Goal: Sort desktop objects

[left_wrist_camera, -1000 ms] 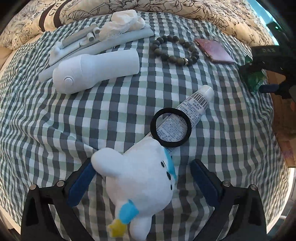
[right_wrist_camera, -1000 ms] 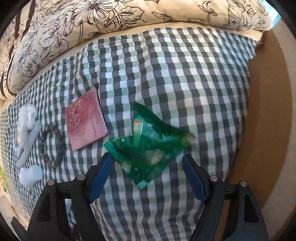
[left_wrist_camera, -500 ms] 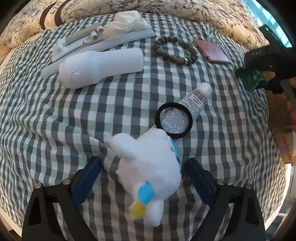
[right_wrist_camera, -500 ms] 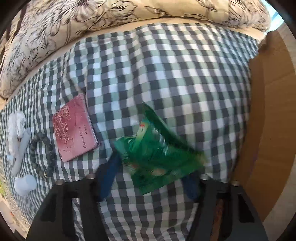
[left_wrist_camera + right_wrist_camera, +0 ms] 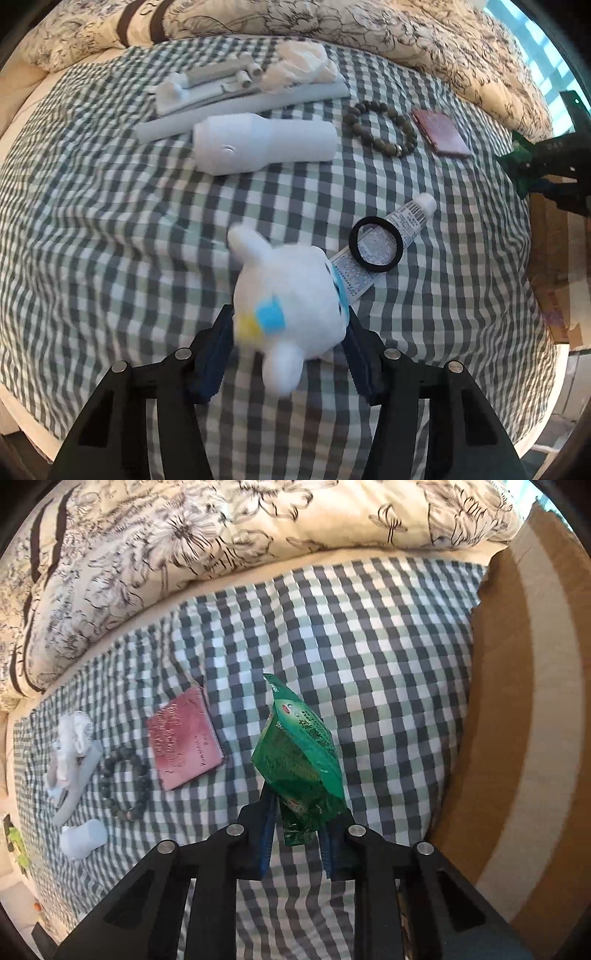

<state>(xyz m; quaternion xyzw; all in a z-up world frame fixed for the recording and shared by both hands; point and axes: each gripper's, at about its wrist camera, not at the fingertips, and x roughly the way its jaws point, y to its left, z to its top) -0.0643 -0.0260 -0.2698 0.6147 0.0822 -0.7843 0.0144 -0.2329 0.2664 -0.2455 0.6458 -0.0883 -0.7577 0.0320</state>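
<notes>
My left gripper (image 5: 288, 332) is shut on a white plush toy (image 5: 291, 295) with blue and yellow patches and holds it just above the checked cloth (image 5: 110, 240). My right gripper (image 5: 301, 823) is shut on a green foil packet (image 5: 299, 760), lifted clear of the cloth; it also shows at the right edge of the left wrist view (image 5: 521, 166). On the cloth lie a white tube (image 5: 391, 236) with a black hair tie (image 5: 376, 244) on it, a bead bracelet (image 5: 380, 127), a dark red booklet (image 5: 441, 133) and a white bottle-shaped device (image 5: 266, 147).
Grey tubes and rods (image 5: 229, 92) and crumpled white tissue (image 5: 303, 64) lie at the far side. A floral quilt (image 5: 221, 535) borders the cloth at the back. A cardboard box (image 5: 524, 701) stands to the right of the cloth.
Both grippers closed: the left one on the plush toy, the right one on the green packet. Both objects have been lifted and tilted up off the cloth.
</notes>
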